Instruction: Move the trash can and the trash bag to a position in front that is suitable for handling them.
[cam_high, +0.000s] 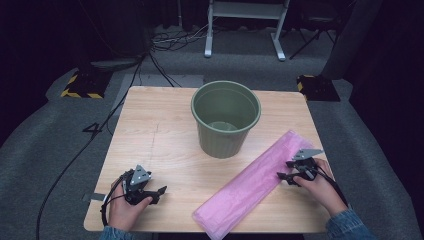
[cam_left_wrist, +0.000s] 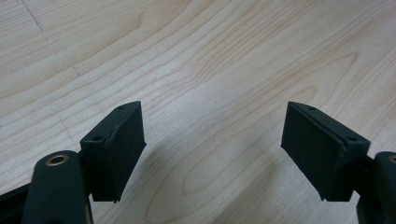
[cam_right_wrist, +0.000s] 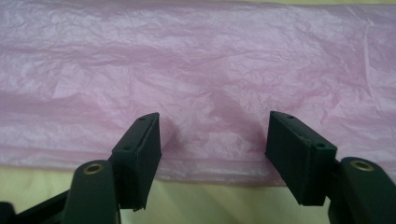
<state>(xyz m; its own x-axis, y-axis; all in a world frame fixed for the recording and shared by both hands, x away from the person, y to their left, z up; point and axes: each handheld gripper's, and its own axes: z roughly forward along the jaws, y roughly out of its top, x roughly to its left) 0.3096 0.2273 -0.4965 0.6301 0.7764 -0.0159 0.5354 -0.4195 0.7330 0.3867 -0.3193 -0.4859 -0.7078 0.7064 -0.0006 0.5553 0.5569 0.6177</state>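
Pink bag (cam_high: 255, 185) is laid flat just right of bucket (cam_high: 226, 118). R gripper (cam_high: 289, 170) is held wide at bag's right edge, nothing gripped; L gripper (cam_high: 157, 194), well left of bucket, is spread wide, empty.

pink bag (cam_high: 252, 185), green bucket (cam_high: 226, 118), pale wood table (cam_high: 150, 135).

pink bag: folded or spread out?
Folded. The bag lies flat as a long narrow strip on the table, beside the bin.
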